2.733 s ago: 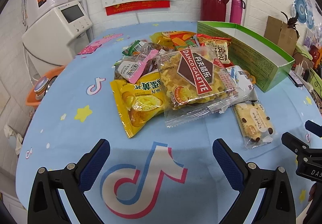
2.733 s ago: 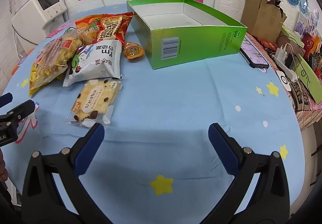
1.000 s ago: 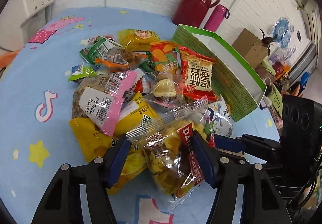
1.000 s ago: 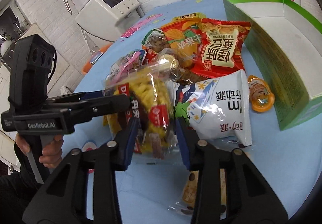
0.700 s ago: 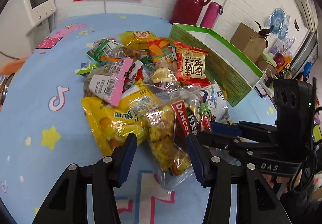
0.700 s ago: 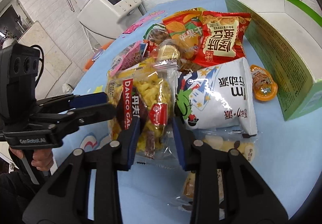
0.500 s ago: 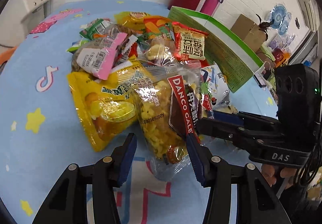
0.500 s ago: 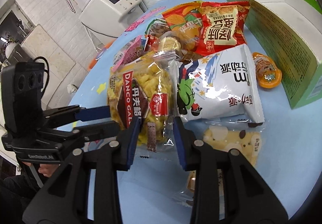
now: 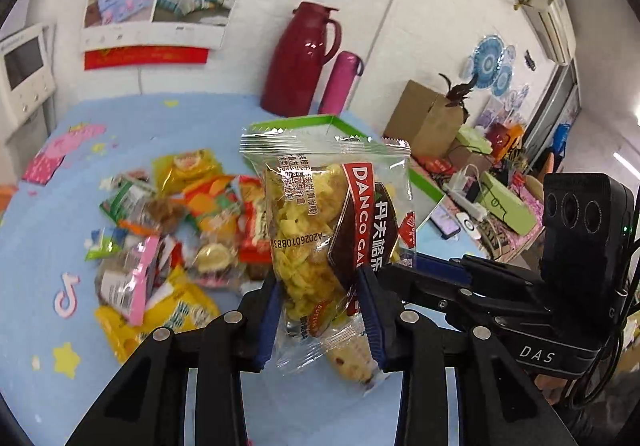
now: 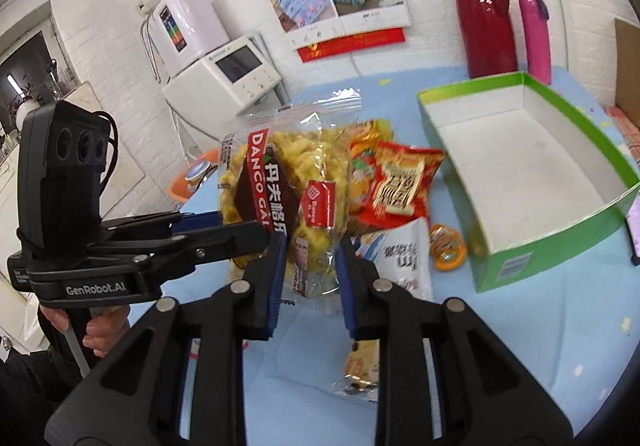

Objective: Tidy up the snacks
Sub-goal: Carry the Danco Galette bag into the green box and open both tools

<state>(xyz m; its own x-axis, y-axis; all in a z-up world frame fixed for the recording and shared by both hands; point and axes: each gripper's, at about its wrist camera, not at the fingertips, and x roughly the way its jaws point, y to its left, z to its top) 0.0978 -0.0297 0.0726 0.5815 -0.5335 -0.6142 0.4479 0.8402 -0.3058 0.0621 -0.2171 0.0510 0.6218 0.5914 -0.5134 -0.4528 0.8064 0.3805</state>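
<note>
A clear Danco Galette bag (image 9: 328, 230) of yellow biscuits hangs upright above the blue tablecloth. My left gripper (image 9: 320, 320) is shut on its lower part. My right gripper (image 10: 311, 282) is shut on the same bag (image 10: 280, 181) from the other side, and its black fingers (image 9: 400, 274) reach in from the right in the left wrist view. The snack pile (image 9: 160, 246) lies on the table to the left below the bag. The open green box (image 10: 568, 242) with a white inside stands to the right; its rim (image 9: 296, 122) shows behind the bag.
A red packet (image 10: 400, 181), a white packet (image 10: 404, 258), an orange jelly cup (image 10: 448, 244) and a cookie packet (image 10: 360, 362) lie beside the box. A red jug (image 9: 304, 57) and pink bottle (image 9: 342, 81) stand at the wall. A white appliance (image 10: 224, 73) stands left of the table.
Both grippers, open and apart at first, closed on the Danco Galette bag and have now lifted it off the pile, tipping it upright above the table.
</note>
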